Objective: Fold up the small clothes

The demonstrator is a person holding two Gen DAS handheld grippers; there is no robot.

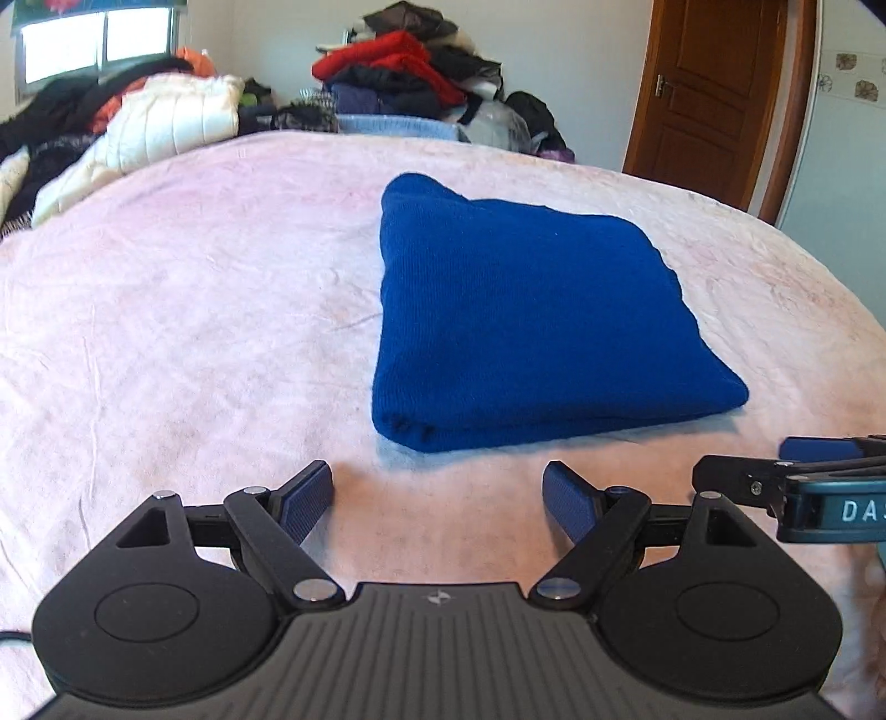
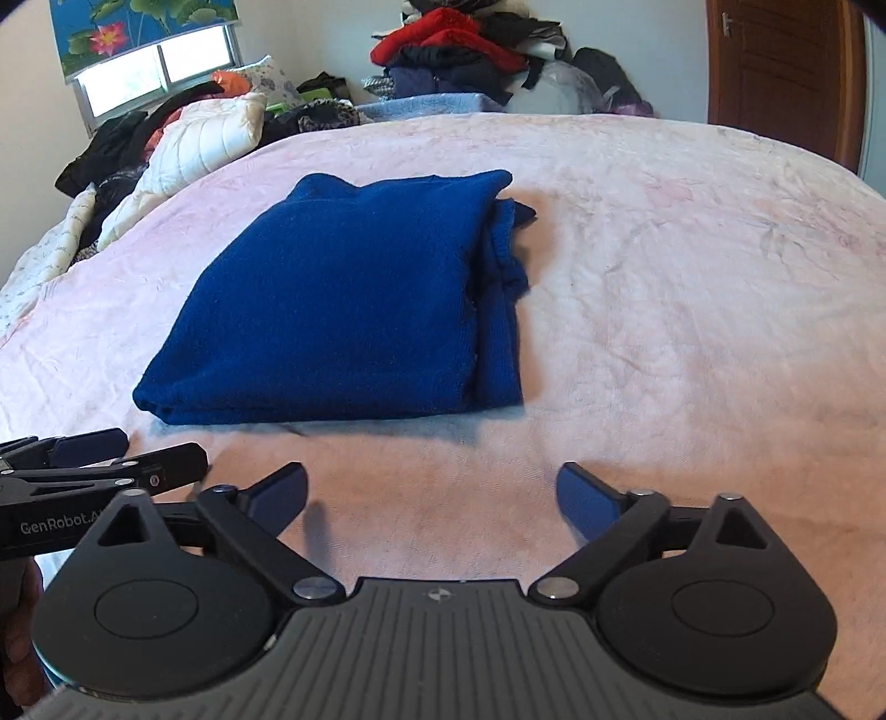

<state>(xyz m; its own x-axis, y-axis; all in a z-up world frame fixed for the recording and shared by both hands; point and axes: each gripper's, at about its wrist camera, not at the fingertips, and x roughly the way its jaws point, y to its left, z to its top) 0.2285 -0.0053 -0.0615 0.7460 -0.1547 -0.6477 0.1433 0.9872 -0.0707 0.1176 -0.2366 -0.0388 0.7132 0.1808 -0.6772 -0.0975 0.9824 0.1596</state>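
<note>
Garment: the deep-blue knitted garment (image 1: 531, 315), folded into a thick rectangle, lies on the pale pink bed cover (image 1: 194, 332), just ahead of both grippers; neither touches it.
Left gripper (image 1: 440, 498): fingers spread wide, empty.
Right gripper (image 2: 432, 498): fingers spread wide, empty; close beside the left one.
Loose edge: in the right wrist view the right side shows layers stepped out, not flush.
Risk: a pinch on only the top layer there would likely peel the fold open; the soft knit may sag if lifted from one side.
Room: bare cover left, right and beyond; heaped clothes (image 2: 454, 50) stand well apart at the far edge.
</note>
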